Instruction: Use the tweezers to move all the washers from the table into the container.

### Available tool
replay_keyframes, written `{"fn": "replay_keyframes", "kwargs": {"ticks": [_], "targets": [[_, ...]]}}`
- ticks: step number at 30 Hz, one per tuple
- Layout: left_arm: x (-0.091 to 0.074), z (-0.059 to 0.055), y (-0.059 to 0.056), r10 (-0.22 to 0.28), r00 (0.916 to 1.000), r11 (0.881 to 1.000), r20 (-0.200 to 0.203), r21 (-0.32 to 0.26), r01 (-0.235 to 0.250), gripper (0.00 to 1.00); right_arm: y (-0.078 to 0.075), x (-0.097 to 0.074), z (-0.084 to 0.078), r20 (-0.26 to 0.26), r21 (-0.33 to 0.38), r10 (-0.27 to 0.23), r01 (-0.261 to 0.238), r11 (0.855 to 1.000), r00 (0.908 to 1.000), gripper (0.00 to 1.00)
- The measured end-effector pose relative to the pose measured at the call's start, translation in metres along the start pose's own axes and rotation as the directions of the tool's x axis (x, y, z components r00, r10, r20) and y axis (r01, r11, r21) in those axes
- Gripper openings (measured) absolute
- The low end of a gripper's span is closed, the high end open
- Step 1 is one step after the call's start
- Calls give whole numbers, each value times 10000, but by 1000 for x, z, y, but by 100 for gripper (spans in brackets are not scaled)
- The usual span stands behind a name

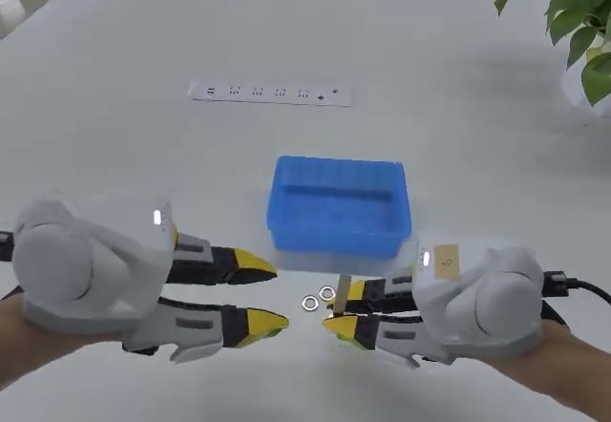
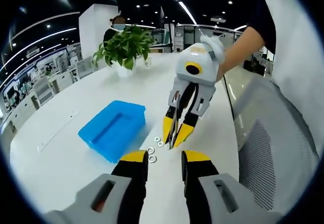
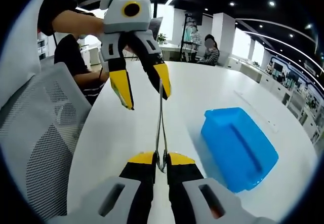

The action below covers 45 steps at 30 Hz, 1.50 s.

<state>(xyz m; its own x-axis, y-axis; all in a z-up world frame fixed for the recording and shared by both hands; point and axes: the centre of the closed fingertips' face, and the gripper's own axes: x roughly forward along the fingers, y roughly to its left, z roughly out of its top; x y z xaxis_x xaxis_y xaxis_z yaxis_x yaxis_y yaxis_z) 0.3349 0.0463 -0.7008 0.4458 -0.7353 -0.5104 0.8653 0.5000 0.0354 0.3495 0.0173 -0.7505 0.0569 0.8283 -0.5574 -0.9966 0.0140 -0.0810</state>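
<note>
Washers (image 1: 309, 303) (image 1: 327, 294) lie on the white table just in front of the blue container (image 1: 339, 207); they also appear as small rings (image 2: 152, 154) in the left gripper view. My right gripper (image 1: 329, 312) is shut on thin metal tweezers (image 3: 161, 127), which point towards the left gripper (image 3: 147, 100). The tweezers (image 1: 341, 288) end beside the washers. My left gripper (image 1: 277, 296) stands open and holds nothing, just left of the washers. It faces the right gripper (image 2: 174, 133). The container (image 2: 114, 127) (image 3: 238, 148) looks empty.
A white power strip (image 1: 270, 93) lies on the table beyond the container. A potted plant (image 1: 563, 11) stands at the far right corner. A mesh office chair (image 3: 40, 133) sits at the table's near edge. People sit at desks in the background.
</note>
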Motion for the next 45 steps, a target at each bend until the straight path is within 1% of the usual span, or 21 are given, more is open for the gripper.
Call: {"fn": "replay_keyframes", "kwargs": {"ticks": [2, 4, 5, 6, 7, 9, 10, 11, 13, 17, 19, 21, 24, 28, 30, 31, 36, 40, 41, 42, 45], "targets": [[-7, 1, -1, 224, 9995, 9996, 203, -172, -221, 33, 0, -5, 8, 88, -152, 12, -11, 9999, 10000, 9], [-11, 0, -1, 421, 9987, 9986, 278, -324, -411, 37, 1, -9, 14, 175, -262, 73, -69, 9996, 9998, 9], [-15, 0, -1, 636, 9974, 9975, 332, -325, -625, 38, 0, -12, 19, 226, -390, 75, -66, 9992, 9997, 9], [-17, -1, 0, 836, 9957, 9961, 394, -300, -825, 40, -1, -15, 23, 258, -500, 61, -48, 9987, 9996, 9], [-21, -1, 4, 1237, 9908, 9920, 545, -304, -1222, 41, -5, -18, 28, 338, -631, 12, 9, 9980, 9994, 9], [-25, -7, 4, 1518, 9867, 9871, 573, -594, -1484, 41, -12, -24, 36, 472, -750, -93, 128, 9971, 9988, 9], [-26, -8, 4, 1591, 9856, 9858, 581, -631, -1554, 42, -14, -25, 38, 473, -773, -126, 162, 9969, 9988, 9], [-29, -10, 3, 1708, 9831, 9834, 662, -733, -1659, 43, -20, -29, 41, 475, -911, -240, 282, 9954, 9986, 9], [-32, -11, 0, 1832, 9796, 9784, 821, -1123, -1736, 46, -30, -34, 47, 504, -974, -325, 373, 9945, 9982, 9], [-34, -16, -6, 1894, 9795, 9764, 682, -1189, -1805, 50, -49, -40, 59, 666, -1073, -538, 607, 9924, 9963, 9], [-35, -17, -8, 1970, 9778, 9744, 718, -1249, -1872, 52, -57, -42, 64, 821, -979, -632, 711, 9926, 9946, 9], [-37, -16, -8, 2052, 9756, 9705, 783, -1450, -1925, 56, -67, -42, 68, 813, -1048, -695, 779, 9914, 9943, 9], [-40, -17, -7, 2316, 9693, 9608, 828, -1756, -2146, 64, -80, -42, 73, 823, -1209, -738, 835, 9891, 9939, 9], [-44, -18, -7, 2527, 9637, 9536, 863, -1904, -2330, 70, -96, -32, 70, 702, -1263, -685, 770, 9890, 9952, 9], [-46, -16, -5, 2655, 9590, 9489, 991, -2028, -2418, 79, -102, -27, 67, 623, -1326, -670, 748, 9883, 9958, 9], [-47, -17, -4, 2705, 9578, 9450, 970, -2168, -2449, 82, -107, -23, 66, 592, -1324, -664, 737, 9884, 9960, 9], [-50, -18, 2, 2853, 9555, 9416, 749, -2078, -2649, 88, -122, -8, 60, 567, -1216, -603, 668, 9903, 9966, 9], [-50, -12, 6, 2940, 9509, 9376, 964, -2223, -2673, 95, -132, 5, 47, 347, -1142, -499, 536, 9920, 9982, 9], [-51, -8, 8, 3095, 9438, 9375, 1159, -2033, -2825, 95, -134, 8, 42, 288, -1156, -445, 476, 9922, 9986, 9], [-52, -6, 10, 3204, 9393, 9373, 1226, -1845, -2957, 95, -135, 10, 39, 236, -1148, -408, 432, 9924, 9989, 9], [-53, -2, 12, 3308, 9350, 9348, 1278, -1801, -3061, 99, -136, 19, 26, -59, -1181, -221, 213, 9928, 9997, 9]]}}
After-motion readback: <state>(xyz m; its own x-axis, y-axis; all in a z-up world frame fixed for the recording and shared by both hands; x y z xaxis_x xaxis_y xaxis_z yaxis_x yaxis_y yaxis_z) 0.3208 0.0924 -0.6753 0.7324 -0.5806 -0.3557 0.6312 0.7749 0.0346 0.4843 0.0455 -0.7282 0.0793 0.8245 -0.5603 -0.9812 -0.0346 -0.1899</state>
